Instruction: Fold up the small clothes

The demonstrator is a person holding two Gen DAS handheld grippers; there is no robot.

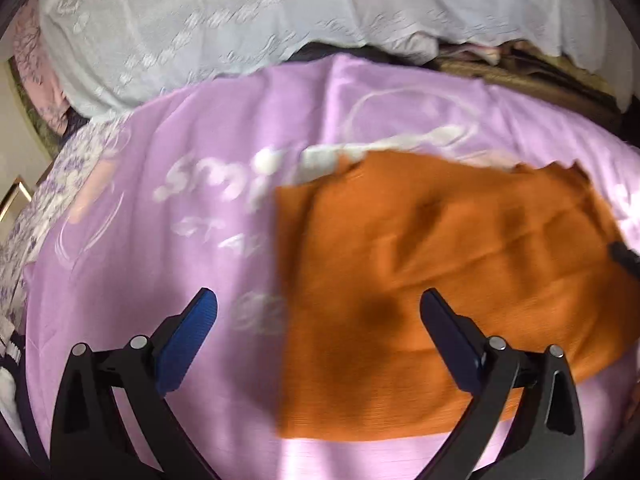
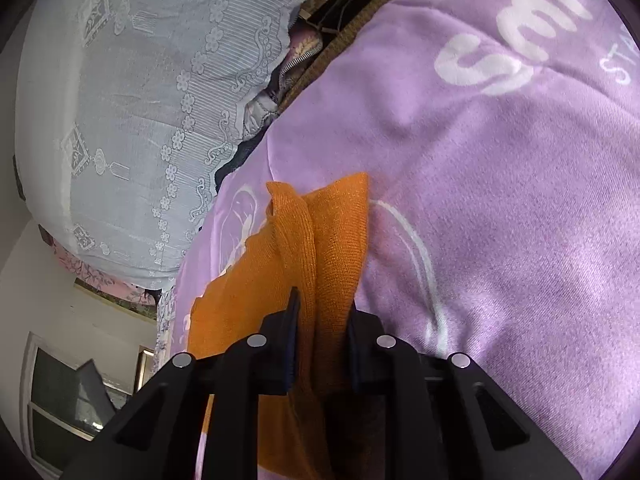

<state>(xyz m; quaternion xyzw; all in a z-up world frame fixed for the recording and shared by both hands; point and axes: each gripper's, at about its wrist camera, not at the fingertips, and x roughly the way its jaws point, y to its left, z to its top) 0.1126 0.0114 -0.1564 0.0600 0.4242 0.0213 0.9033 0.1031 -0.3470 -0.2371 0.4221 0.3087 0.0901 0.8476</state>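
Note:
An orange knitted garment (image 1: 440, 280) lies spread on a purple blanket (image 1: 160, 220) with white lettering. My left gripper (image 1: 318, 300) is open and empty, hovering above the garment's left edge. A dark tip of the right gripper shows at the garment's right edge (image 1: 624, 254). In the right wrist view my right gripper (image 2: 323, 304) is shut on a bunched fold of the orange garment (image 2: 320, 248), which rises in ridges between the jaws. The rest of the garment (image 2: 224, 320) trails left over the blanket (image 2: 500, 200).
A pale blue lace cloth (image 1: 240, 20) covers a bulky pile behind the blanket, and it also shows in the right wrist view (image 2: 140, 120). Brown wood and dark items (image 1: 520, 68) sit at the back right. A window (image 2: 68, 396) and white wall are at lower left.

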